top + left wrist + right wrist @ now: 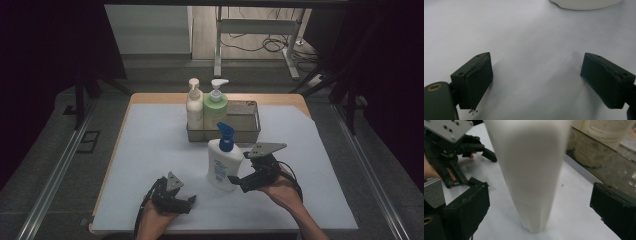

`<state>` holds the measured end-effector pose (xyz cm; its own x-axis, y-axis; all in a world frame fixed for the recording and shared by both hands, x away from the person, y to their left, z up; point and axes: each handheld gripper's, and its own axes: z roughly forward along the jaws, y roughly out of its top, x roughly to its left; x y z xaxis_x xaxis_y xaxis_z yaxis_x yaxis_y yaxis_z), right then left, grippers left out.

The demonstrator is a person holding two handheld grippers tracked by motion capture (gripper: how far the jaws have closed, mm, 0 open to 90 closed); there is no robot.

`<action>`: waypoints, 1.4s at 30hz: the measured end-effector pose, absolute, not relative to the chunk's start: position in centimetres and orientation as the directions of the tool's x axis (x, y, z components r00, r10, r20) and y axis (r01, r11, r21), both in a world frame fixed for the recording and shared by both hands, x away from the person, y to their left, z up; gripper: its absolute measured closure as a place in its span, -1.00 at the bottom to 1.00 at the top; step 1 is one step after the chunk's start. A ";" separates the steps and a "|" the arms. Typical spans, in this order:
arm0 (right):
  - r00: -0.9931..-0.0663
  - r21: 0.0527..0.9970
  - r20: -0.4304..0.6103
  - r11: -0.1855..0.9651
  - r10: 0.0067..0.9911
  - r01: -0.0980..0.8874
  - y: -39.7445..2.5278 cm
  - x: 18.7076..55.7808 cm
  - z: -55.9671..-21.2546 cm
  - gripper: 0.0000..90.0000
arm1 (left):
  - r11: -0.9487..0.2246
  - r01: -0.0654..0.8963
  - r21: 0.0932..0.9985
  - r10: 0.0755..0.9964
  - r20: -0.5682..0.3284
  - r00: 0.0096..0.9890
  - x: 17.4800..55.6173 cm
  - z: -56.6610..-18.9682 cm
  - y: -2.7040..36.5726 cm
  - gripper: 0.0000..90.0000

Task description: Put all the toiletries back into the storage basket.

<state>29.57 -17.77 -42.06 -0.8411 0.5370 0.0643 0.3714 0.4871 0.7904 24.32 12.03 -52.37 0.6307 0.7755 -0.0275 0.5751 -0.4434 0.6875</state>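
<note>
Two pump bottles (206,104) already upright in the tray (250,131). Third bottle (223,161) upright just in front of the tray, between the wide-open right gripper (237,181) jaws, ungripped. Left gripper (189,204) gaping, empty, farther from the tray. Left: clamping, lifting, placing in the tray.

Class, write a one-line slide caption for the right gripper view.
Open right gripper straddles the upright white bottle on the table sheet, tray behind it, left gripper beyond.
</note>
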 end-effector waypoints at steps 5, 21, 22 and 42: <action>-0.835 0.800 0.062 0.474 0.546 0.369 -16.7 29.8 -41.5 -0.86 | -0.443 0.575 0.688 0.775 -0.028 0.631 24.3 -52.4 12.0 -0.77; -0.831 0.807 0.044 0.471 0.554 0.357 -14.4 30.8 -41.0 -0.46 | -0.443 0.575 0.687 0.776 -0.028 0.630 24.3 -52.4 12.0 -0.77; -0.833 0.807 0.042 0.473 0.552 0.354 -14.3 30.8 -40.9 -0.41 | -0.443 0.576 0.687 0.776 -0.028 0.630 24.3 -52.4 12.0 -0.77; -0.829 0.768 0.010 0.527 0.559 0.365 -13.8 30.7 -39.9 -0.13 | -0.449 0.575 0.684 0.773 -0.024 0.633 24.3 -52.3 12.1 -0.77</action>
